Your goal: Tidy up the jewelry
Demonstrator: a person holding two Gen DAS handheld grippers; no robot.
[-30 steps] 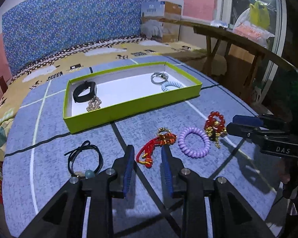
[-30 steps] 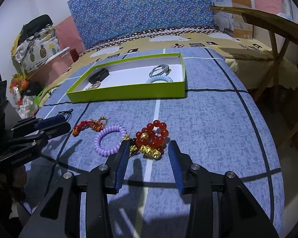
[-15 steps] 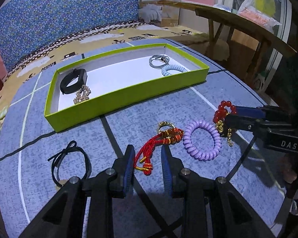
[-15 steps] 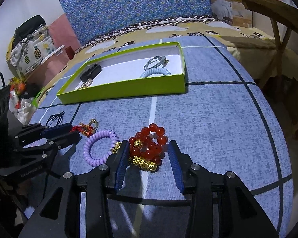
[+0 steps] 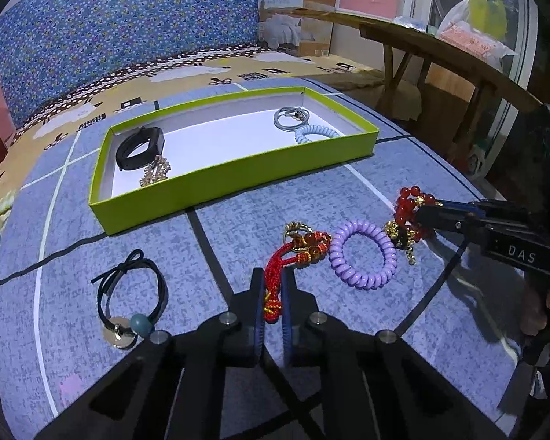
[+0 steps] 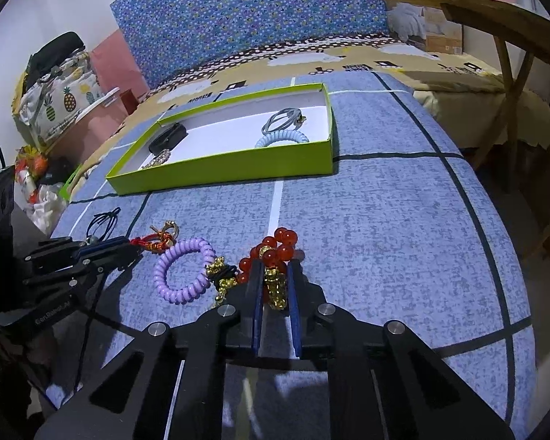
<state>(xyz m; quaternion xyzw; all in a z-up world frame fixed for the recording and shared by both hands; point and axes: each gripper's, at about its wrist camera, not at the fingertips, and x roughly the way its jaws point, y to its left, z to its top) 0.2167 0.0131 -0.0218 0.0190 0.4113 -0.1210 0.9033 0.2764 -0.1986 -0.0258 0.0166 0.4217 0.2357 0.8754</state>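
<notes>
Jewelry pickup: left gripper (image 5: pixel 272 295), wide a second ago, is closing on red braided cord charm (image 5: pixel 297 253); right gripper (image 6: pixel 275 286) closing on red bead bracelet (image 6: pixel 275 249). Both lift-ready; green cardboard tray (image 5: pixel 216 198) at 12 o'clock.

Glossy red beads (image 6: pixel 278 247), matt blue cloth (image 6: pixel 366 238), plastic coil (image 5: pixel 363 253)
</notes>
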